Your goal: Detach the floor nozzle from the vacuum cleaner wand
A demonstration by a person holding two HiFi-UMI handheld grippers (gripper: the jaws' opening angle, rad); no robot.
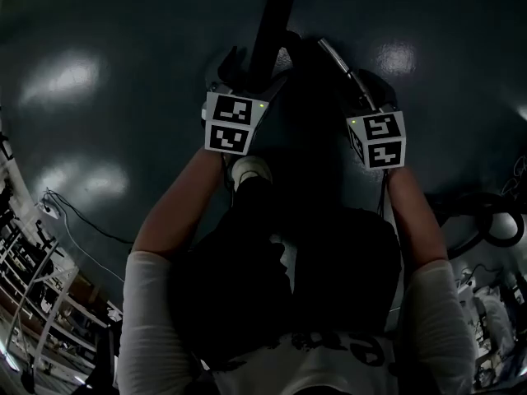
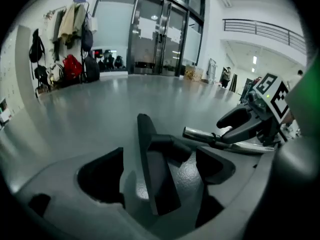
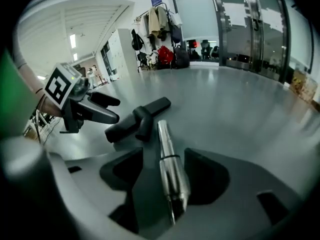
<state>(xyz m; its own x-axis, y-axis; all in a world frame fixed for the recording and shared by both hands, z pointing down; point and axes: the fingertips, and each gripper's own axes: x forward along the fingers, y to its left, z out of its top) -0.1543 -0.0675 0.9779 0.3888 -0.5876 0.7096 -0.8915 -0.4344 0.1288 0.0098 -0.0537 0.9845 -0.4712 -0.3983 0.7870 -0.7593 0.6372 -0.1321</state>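
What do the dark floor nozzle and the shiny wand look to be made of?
Floor nozzle: probably moulded plastic, matt black; only dull, soft highlights, rounded edges.
Wand: apparently metal, polished or chrome-plated; its tube shows bright mirror-like streaks.

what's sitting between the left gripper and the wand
The floor nozzle, lying between the left gripper and the wand in the right gripper view.

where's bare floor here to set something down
The widest bare floor lies left of the floor nozzle, above the cables. Another patch lies right of the wand, above the black hose loop. Crowded: the middle, where floor nozzle and wand lie close together, and both lower corners.
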